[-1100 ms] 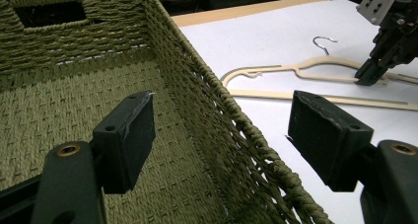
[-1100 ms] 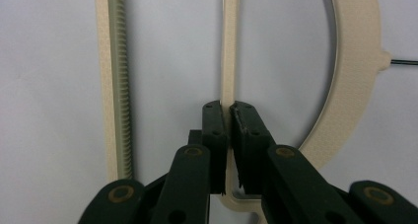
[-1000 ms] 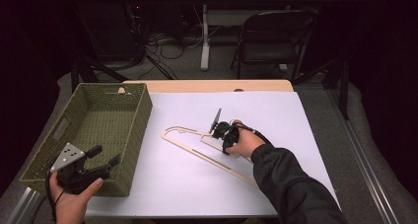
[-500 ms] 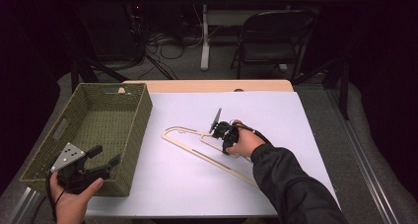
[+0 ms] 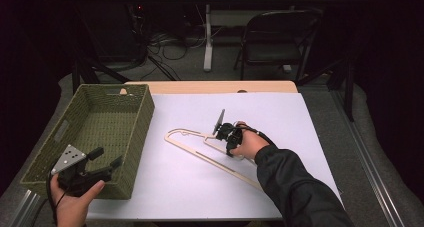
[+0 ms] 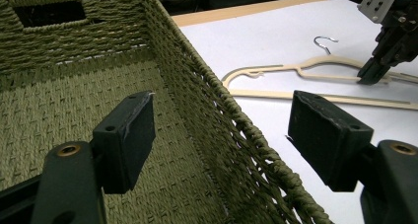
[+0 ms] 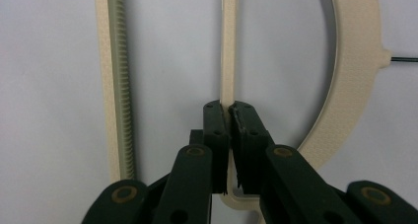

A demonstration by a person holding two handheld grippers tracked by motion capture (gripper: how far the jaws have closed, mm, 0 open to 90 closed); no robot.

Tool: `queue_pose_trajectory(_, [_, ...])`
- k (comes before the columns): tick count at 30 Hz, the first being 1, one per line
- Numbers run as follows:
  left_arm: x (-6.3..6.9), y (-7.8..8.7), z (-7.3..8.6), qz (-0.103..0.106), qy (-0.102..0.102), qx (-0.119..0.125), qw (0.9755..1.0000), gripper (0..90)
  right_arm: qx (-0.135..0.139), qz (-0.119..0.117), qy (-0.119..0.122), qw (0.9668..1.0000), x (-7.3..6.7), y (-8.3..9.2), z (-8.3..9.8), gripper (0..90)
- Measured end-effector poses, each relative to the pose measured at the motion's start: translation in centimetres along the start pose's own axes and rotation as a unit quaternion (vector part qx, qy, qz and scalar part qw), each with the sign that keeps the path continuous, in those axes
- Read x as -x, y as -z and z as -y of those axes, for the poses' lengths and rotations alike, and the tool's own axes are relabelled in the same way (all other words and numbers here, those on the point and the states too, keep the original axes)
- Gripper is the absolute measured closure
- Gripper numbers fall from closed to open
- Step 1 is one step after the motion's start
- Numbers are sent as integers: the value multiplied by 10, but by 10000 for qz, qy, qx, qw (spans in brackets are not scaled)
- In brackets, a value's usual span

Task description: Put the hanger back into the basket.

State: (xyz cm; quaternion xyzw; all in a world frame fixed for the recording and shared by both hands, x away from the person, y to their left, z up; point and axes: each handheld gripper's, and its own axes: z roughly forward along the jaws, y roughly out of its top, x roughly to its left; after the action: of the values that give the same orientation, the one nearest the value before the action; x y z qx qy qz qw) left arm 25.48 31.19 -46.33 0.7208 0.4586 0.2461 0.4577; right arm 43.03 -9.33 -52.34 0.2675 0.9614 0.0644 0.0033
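A cream plastic hanger lies flat on the white table cover, its metal hook toward the basket. My right gripper points down onto it, and in the right gripper view its jaws are shut on the hanger's thin inner bar. A green woven basket stands at the left with nothing in it. At its near right corner my left gripper is held open. In the left gripper view the basket wall runs between the two jaws. That view also takes in the hanger and the right gripper.
The white cover spreads over most of the table, and a wooden strip shows along the far edge. Beyond the table stand a folding chair and a desk leg among floor cables.
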Motion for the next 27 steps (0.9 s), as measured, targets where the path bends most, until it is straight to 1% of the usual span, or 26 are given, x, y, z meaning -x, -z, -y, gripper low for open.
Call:
queue_pose_trajectory(1, [0, 0, 0, -7, -10, -3, 10000, 258, 0, -19, -11, 10000, 0, 0, 1, 855])
queue_pose_trajectory(2, [0, 0, 0, 1, -21, 1, 10000, 258, -36, 11, 36, 10000, 0, 1, 1, 856])
queue_pose_trajectory(4, [0, 1, 0, 0, -17, 14, 10000, 258, 48, 9, 35, 10000, 0, 2, 4, 857])
queue_pose_trajectory(5, [0, 1, 0, -6, -18, 14, 10000, 258, 8, 83, 117, 9999, 0, 5, 4, 857])
queue_pose_trajectory(6, [0, 1, 0, -6, -18, 14, 10000, 258, 8, 83, 117, 9999, 0, 5, 4, 857])
queue_pose_trajectory(7, [0, 1, 0, -21, -14, 18, 10000, 258, 94, 137, 155, 9997, -2, 7, 8, 857])
queue_pose_trajectory(8, [0, 2, 0, -23, -12, 24, 10000, 258, 94, 137, 155, 9997, -2, 7, 8, 857])
queue_pose_trajectory(9, [0, 2, -1, -25, -7, 26, 10000, 258, 199, 189, 163, 9995, -3, 8, 13, 857])
queue_pose_trajectory(10, [1, 2, -1, -17, -15, 28, 10000, 258, 226, 239, 161, 9993, -4, 10, 15, 857])
queue_pose_trajectory(11, [1, 2, -1, -14, -22, 27, 10000, 258, 226, 239, 161, 9993, -4, 10, 15, 857])
queue_pose_trajectory(12, [2, 3, -1, -9, -41, 32, 10000, 258, 334, 270, 226, 9988, -5, 12, 20, 857])
queue_pose_trajectory(14, [3, 3, -2, -2, -48, 48, 10000, 262, 315, 297, 273, 9987, -6, 14, 22, 857])
queue_pose_trajectory(16, [7, 4, -5, 42, -128, 41, 9999, 271, 358, 436, 421, 9975, -10, 19, 28, 857])
queue_pose_trajectory(17, [8, 3, -5, 54, -156, 58, 9998, 274, 558, 439, 426, 9966, -12, 19, 31, 857])
queue_pose_trajectory(18, [8, 3, -5, 54, -156, 58, 9998, 277, 558, 439, 426, 9966, -12, 19, 31, 857])
queue_pose_trajectory(19, [10, 3, -6, 76, -183, 59, 9998, 277, 585, 473, 476, 9960, -14, 21, 33, 857])
queue_pose_trajectory(20, [12, 3, -7, 83, -219, 38, 9997, 277, 598, 576, 587, 9948, -17, 25, 35, 857])
queue_pose_trajectory(21, [15, 3, -9, 134, -251, 40, 9996, 283, 810, 710, 739, 9914, -23, 27, 39, 856])
queue_pose_trajectory(22, [15, 3, -9, 134, -251, 40, 9996, 285, 810, 710, 739, 9914, -23, 27, 39, 856])
queue_pose_trajectory(23, [20, 2, -11, 262, -287, 33, 9992, 289, 811, 812, 909, 9892, -30, 34, 43, 856])
queue_pose_trajectory(24, [20, 2, -11, 262, -287, 33, 9992, 294, 811, 812, 909, 9892, -30, 34, 43, 856])
queue_pose_trajectory(25, [25, 1, -14, 475, -266, 47, 9985, 296, 921, 889, 1061, 9861, -35, 37, 47, 856])
queue_pose_trajectory(26, [25, 1, -14, 475, -266, 47, 9985, 295, 921, 889, 1061, 9861, -35, 37, 47, 856])
queue_pose_trajectory(27, [30, 0, -16, 591, -266, 41, 9979, 296, 1016, 989, 1229, 9822, -41, 41, 50, 856])
